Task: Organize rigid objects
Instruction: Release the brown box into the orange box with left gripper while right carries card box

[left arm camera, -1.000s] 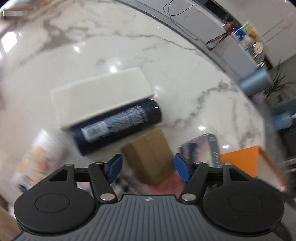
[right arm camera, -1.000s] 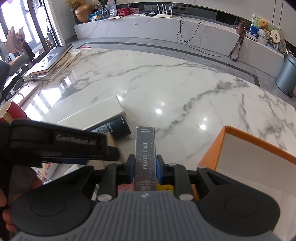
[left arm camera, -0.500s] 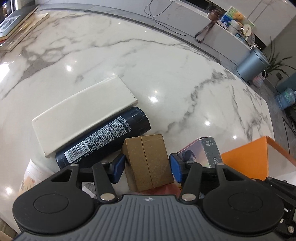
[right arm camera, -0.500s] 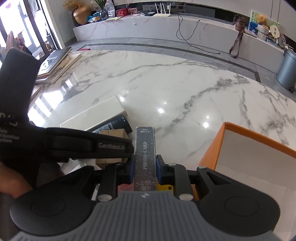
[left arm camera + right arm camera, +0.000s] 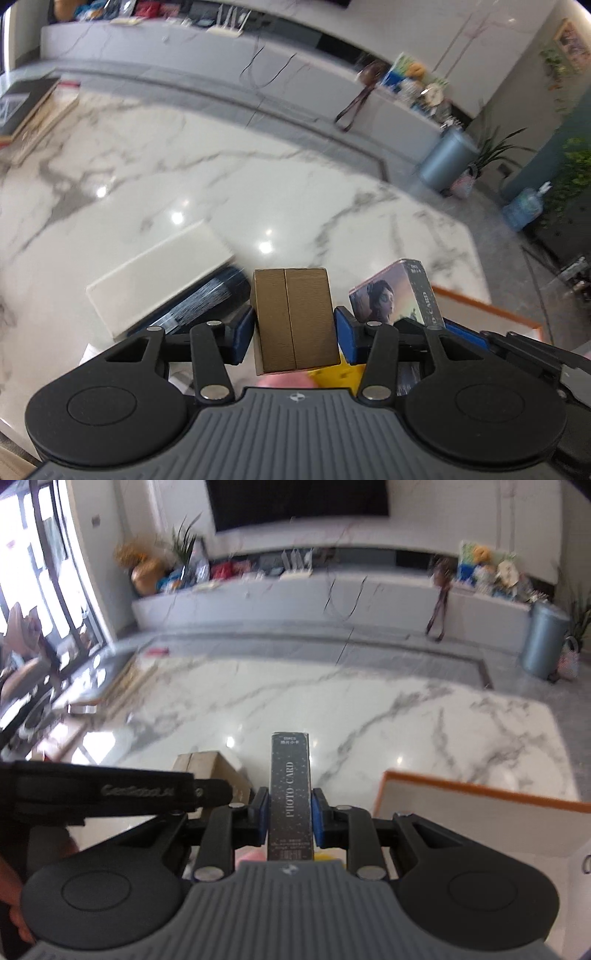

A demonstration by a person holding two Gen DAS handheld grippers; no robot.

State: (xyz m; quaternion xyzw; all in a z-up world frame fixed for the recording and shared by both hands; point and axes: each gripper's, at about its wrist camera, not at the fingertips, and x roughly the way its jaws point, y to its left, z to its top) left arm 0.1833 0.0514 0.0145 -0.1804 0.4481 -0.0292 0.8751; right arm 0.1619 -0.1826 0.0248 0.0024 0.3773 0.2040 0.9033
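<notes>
Left wrist view, claw: the left claw is clamping a brown box, its blue pads pressing on both sides, the box looking lifted off the worktop.
Left wrist view, progress: two things are being carried; a white flat box and a dark can are lying side by side on the worktop, not yet sorted.
Left wrist view, count: one brown box, one white flat box, one dark can, one card box, one orange-rimmed bin.
Right wrist view, claw: the right claw is gripping the card box upright by its narrow sides.
Right wrist view, progress: the bin is sitting just to the right, its visible part looking bare, so most of the job seems to be remaining.
Right wrist view, count: one card box, one brown box, one bin.
</notes>
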